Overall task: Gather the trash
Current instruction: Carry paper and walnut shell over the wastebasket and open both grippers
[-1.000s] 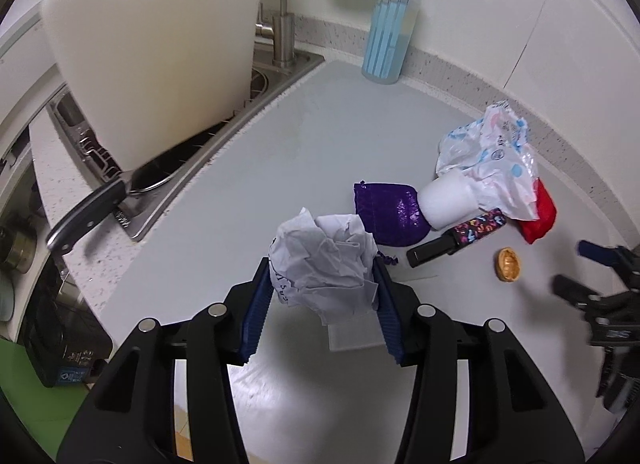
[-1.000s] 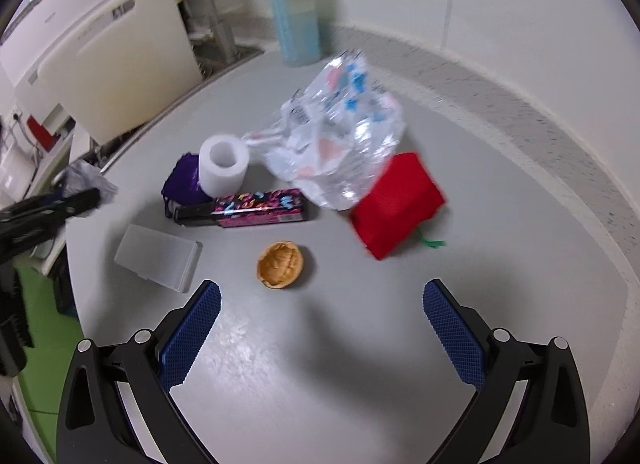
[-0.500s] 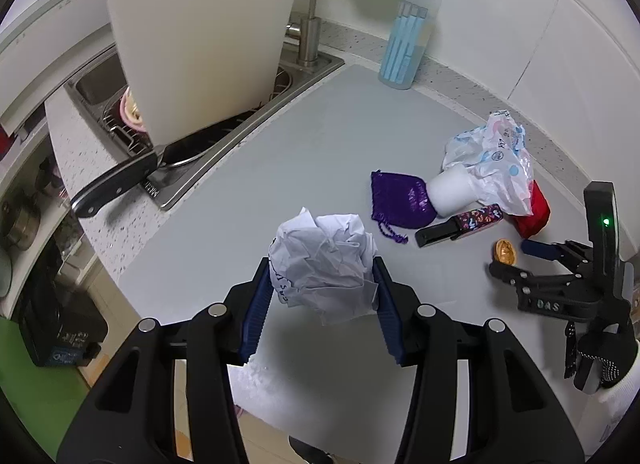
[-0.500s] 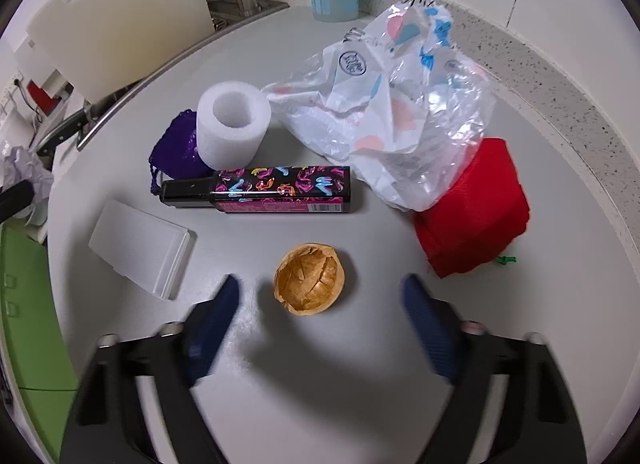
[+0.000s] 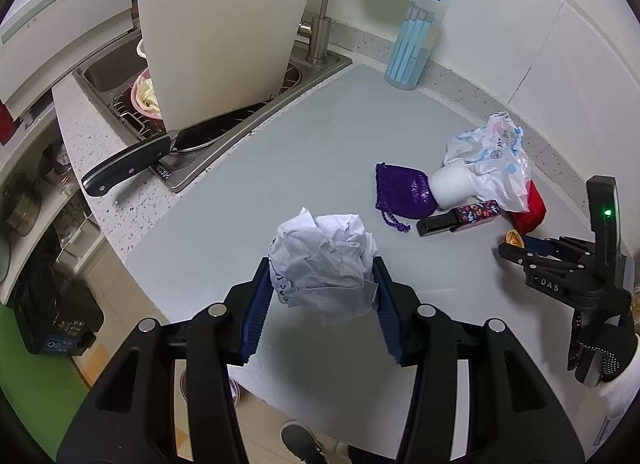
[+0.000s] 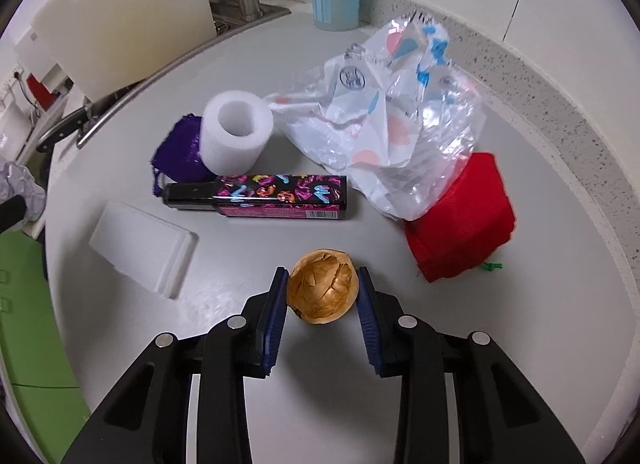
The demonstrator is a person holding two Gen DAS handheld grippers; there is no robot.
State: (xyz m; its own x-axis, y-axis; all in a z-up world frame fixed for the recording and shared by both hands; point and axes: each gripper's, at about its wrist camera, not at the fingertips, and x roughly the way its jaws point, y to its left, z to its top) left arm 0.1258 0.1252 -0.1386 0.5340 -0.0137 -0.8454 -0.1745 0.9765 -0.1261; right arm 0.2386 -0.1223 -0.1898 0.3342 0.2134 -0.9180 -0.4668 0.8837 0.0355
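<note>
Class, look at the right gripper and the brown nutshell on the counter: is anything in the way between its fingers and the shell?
Nothing visible. The nutshell sits directly between the closing jaws of the right gripper, with bare counter around it. The nearest things, the patterned tube and red pouch, lie beyond it.

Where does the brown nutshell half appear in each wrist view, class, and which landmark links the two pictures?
Left wrist view: the brown nutshell half sits far right, small, at the right hand-held gripper tips.
Right wrist view: lower centre, between the closing jaws.
Shared landmark: the patterned black tube, lying just beyond the shell.
</note>
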